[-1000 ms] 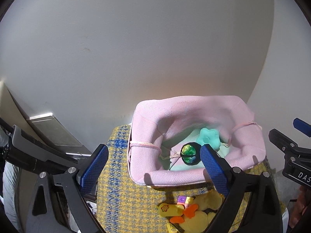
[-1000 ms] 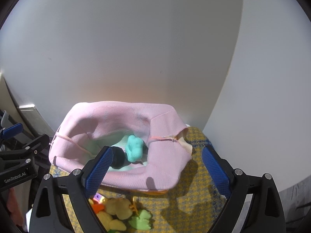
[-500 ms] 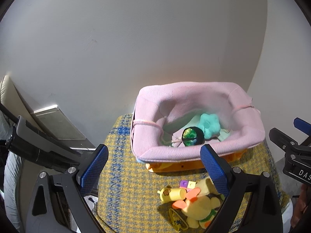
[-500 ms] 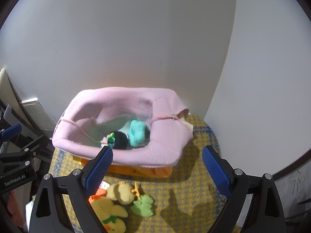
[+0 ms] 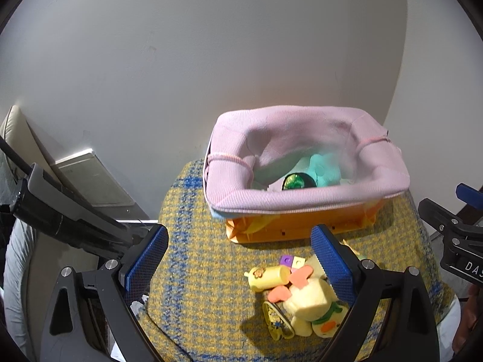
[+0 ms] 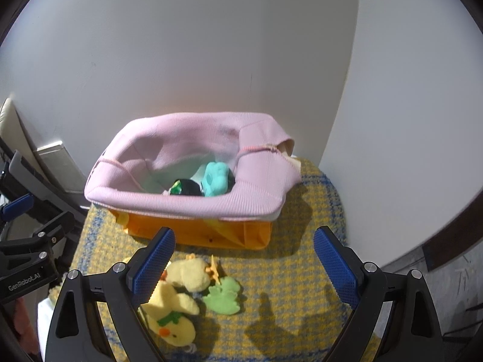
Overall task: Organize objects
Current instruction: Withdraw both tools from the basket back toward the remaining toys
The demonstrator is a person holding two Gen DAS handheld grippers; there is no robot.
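Note:
An orange bin with a pink knit liner (image 5: 302,199) (image 6: 193,205) stands at the back of a yellow-and-blue woven surface (image 5: 205,271) (image 6: 286,277). Inside lie a teal plush flower (image 6: 215,178) (image 5: 324,167) and a dark ball with a green shine (image 5: 297,181) (image 6: 185,187). In front of the bin lies a heap of toys: a yellow plush duck (image 5: 314,304) (image 6: 169,313), a small yellow cup (image 5: 267,276), purple and yellow cubes (image 5: 291,261) and a green plush piece (image 6: 223,297). My left gripper (image 5: 238,261) and right gripper (image 6: 243,267) both hang open and empty above the surface.
A white wall rises right behind the bin. A dark stand leg and a flat pale panel (image 5: 90,181) lean at the left. The other gripper's body shows at each view's edge (image 5: 452,235) (image 6: 27,256). Bare woven surface lies at the right front (image 6: 302,316).
Both grippers have drawn back and sunk a little from over the bin. The orange bin wall and the toy heap in front of it have come into view. Jaws stayed open.

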